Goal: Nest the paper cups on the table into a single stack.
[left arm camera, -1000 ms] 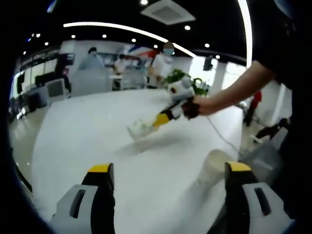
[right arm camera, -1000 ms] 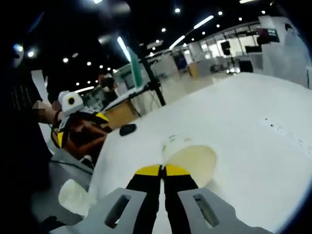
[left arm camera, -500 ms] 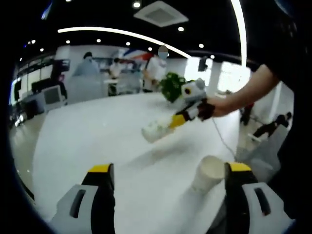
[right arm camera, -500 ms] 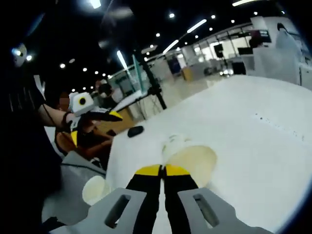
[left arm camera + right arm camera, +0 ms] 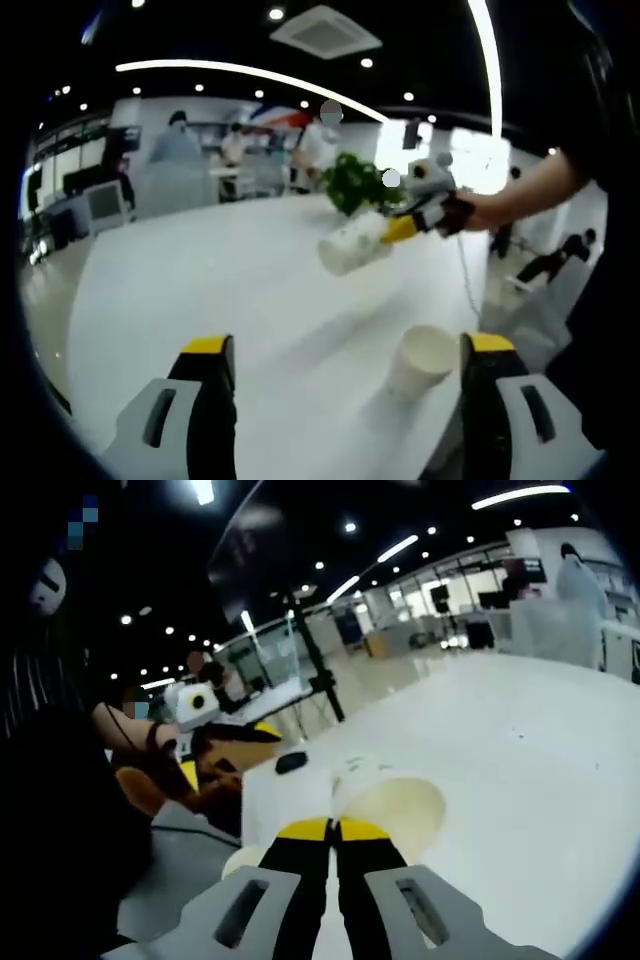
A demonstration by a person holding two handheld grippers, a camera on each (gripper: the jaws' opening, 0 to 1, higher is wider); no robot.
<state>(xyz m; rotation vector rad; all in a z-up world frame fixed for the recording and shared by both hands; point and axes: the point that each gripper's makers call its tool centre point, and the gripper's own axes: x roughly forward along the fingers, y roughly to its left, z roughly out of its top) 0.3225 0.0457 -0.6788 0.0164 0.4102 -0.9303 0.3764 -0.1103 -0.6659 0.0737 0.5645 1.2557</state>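
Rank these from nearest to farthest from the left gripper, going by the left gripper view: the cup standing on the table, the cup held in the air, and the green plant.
1. Standing paper cup: on the white table, just inside the left gripper's right jaw.
2. Held paper cup: in the air, gripped by the right gripper, toward the upper right.
3. Green plant: behind the held cup, at the table's far edge.

Left gripper view: upright cup (image 5: 420, 358) on table (image 5: 200, 270), lower right, beside the right jaw. Held cup (image 5: 352, 243) sits above it at centre frame, off the table, with right gripper (image 5: 400, 228) to its right and plant (image 5: 352, 180) behind.
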